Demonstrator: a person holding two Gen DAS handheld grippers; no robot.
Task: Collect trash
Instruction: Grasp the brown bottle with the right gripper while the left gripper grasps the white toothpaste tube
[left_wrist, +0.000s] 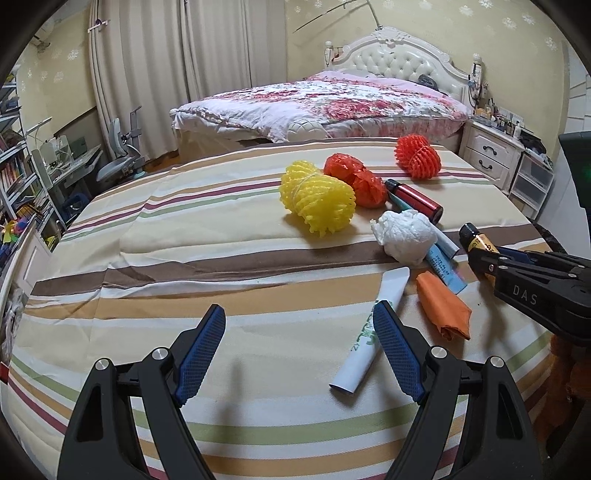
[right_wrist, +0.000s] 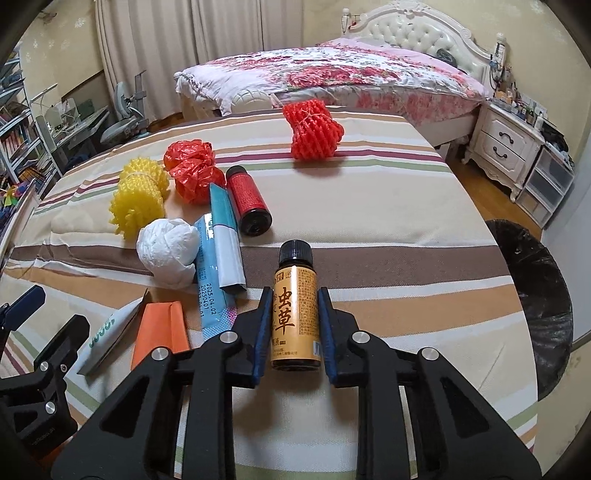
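Note:
My right gripper (right_wrist: 293, 295) is shut on a small amber bottle (right_wrist: 295, 314) with a black cap and an orange label; it also shows in the left wrist view (left_wrist: 478, 240). My left gripper (left_wrist: 299, 314) is open and empty, low over the striped cloth, its right finger beside a white tube (left_wrist: 369, 332). Loose trash lies on the cloth: an orange packet (left_wrist: 443, 304), a white paper ball (right_wrist: 166, 251), a blue sachet (right_wrist: 210, 273), a white-teal tube (right_wrist: 225, 229), a red bottle (right_wrist: 249, 201), a yellow foam net (left_wrist: 314, 199), a crumpled red bag (right_wrist: 192, 170) and a red foam net (right_wrist: 314, 129).
A bin lined with a black bag (right_wrist: 535, 295) stands at the table's right edge. A bed (right_wrist: 332, 77) lies beyond the table, with a white nightstand (right_wrist: 506, 147) to its right. Shelves and a desk chair (left_wrist: 118, 155) stand at the left.

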